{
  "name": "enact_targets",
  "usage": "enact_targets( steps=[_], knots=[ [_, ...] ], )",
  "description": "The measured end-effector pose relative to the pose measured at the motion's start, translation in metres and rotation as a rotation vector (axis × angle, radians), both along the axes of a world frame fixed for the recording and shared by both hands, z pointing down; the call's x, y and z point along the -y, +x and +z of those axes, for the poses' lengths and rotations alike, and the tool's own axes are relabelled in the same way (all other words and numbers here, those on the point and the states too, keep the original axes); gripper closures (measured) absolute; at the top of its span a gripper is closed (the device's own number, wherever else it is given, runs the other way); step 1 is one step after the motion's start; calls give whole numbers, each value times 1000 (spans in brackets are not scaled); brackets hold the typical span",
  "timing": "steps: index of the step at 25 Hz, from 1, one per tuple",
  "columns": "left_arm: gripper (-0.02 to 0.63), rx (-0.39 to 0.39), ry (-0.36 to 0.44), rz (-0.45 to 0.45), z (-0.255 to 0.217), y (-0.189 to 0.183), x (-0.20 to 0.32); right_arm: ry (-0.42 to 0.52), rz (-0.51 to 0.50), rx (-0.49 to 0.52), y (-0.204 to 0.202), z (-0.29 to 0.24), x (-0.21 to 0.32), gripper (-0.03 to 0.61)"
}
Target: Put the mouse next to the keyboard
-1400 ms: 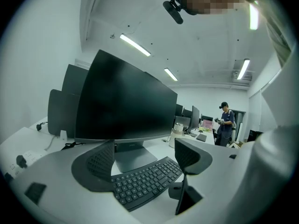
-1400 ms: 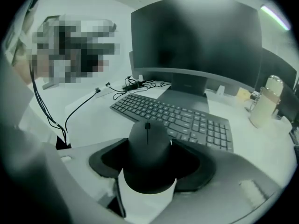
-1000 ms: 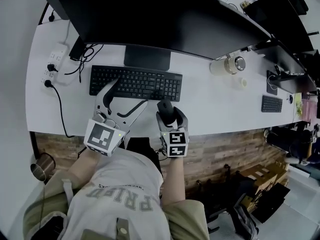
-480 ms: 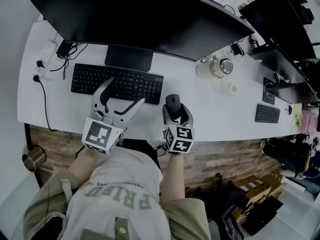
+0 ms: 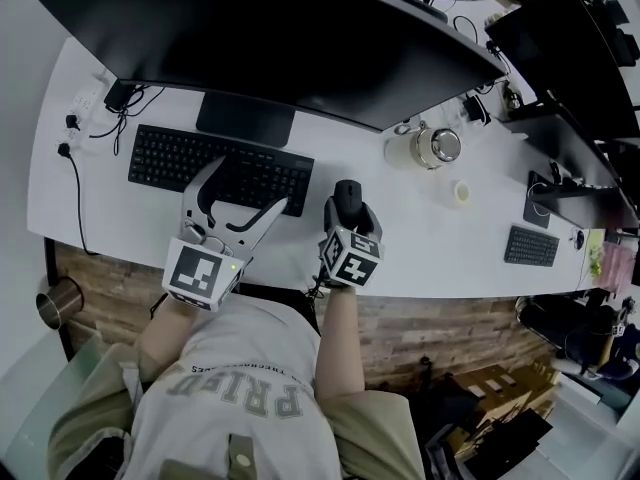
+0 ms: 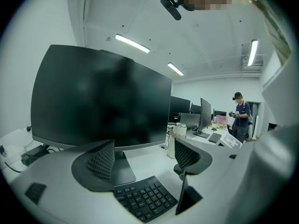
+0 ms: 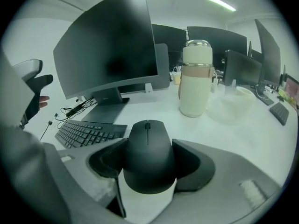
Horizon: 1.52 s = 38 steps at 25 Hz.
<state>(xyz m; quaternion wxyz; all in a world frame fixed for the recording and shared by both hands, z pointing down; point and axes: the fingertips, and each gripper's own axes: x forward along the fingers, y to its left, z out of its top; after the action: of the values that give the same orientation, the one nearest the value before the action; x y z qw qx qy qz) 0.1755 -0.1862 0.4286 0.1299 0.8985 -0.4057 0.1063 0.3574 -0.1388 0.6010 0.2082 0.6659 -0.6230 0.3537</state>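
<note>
A black mouse (image 5: pixel 348 198) sits between the jaws of my right gripper (image 5: pixel 348 214), just right of the black keyboard's (image 5: pixel 200 163) right end. In the right gripper view both pads press on the sides of the mouse (image 7: pixel 149 150), and the keyboard (image 7: pixel 88 132) lies to its left. I cannot tell whether the mouse rests on the white desk (image 5: pixel 420 238) or hangs just above it. My left gripper (image 5: pixel 252 188) stands open over the keyboard's right half, nothing between its fingers (image 6: pixel 100 160). Keys of the keyboard (image 6: pixel 142 199) show below them.
A large dark monitor (image 5: pixel 270 38) on a stand spans the back of the desk. A white flask (image 5: pixel 420 146) and a small cup (image 5: pixel 461 192) stand to the right. A power strip with cables (image 5: pixel 85 103) lies at the left, a small second keyboard (image 5: pixel 527 246) far right.
My right gripper has carried the mouse rightward, from in front of the keyboard's right end to beside it, and has rolled. The left gripper has drifted right along the keyboard, still open.
</note>
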Motion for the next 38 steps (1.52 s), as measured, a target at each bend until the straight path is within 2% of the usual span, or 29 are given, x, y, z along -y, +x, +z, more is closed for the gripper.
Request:
enact_targets(
  steps=[12, 16, 20, 31, 33, 38],
  knots=[
    [229, -7, -28, -44, 10, -7, 14, -126, 43, -63, 6, 41, 17, 282],
    [229, 16, -43, -37, 15, -10, 16, -153, 43, -70, 7, 51, 17, 282],
    [229, -4, -48, -43, 17, -13, 20, -167, 54, -64, 6, 55, 14, 281],
    [229, 8, -64, 2, 21, -19, 22, -116, 25, -43, 3, 55, 18, 279],
    [229, 8, -67, 13, 22, -21, 22, -58, 20, -47, 3, 44, 21, 259],
    [230, -5, -49, 47, 15, -23, 20, 102, 37, -113, 4, -6, 21, 259]
  ],
)
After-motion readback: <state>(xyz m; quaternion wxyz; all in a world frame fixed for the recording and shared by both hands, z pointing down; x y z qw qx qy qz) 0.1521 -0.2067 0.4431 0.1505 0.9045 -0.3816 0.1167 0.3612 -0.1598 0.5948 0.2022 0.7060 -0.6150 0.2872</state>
